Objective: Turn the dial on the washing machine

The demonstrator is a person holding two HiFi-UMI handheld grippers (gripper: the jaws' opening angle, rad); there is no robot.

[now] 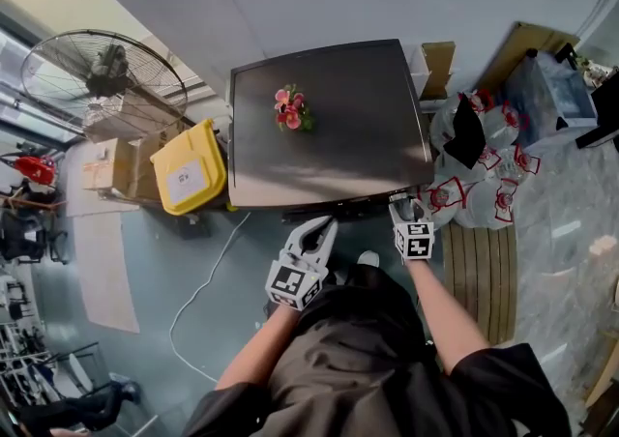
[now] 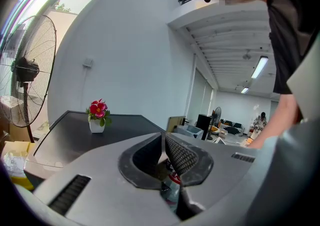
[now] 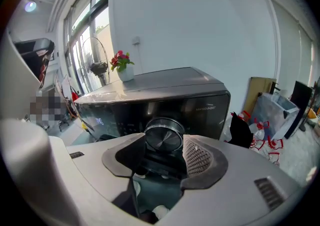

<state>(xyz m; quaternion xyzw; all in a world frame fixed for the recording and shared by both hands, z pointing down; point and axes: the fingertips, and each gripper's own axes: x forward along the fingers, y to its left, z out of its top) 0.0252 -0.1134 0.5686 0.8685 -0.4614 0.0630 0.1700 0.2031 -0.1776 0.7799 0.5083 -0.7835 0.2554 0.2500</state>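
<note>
Right gripper view faces the dark front panel of the washing machine (image 3: 210, 101), where the round metallic dial (image 3: 162, 131) sits framed between the fingers (image 3: 199, 157) of the right gripper (image 3: 164, 146). These fingers stand wide apart, one on each side of the dial, and whether the pads touch its rim cannot be told. The left gripper (image 2: 164, 142) has its fingers pressed together with nothing between them, and it points over the machine's flat top towards a small pot of pink flowers (image 2: 97, 117). In the head view both grippers are at the machine's front edge, the left one beside the right.
</note>
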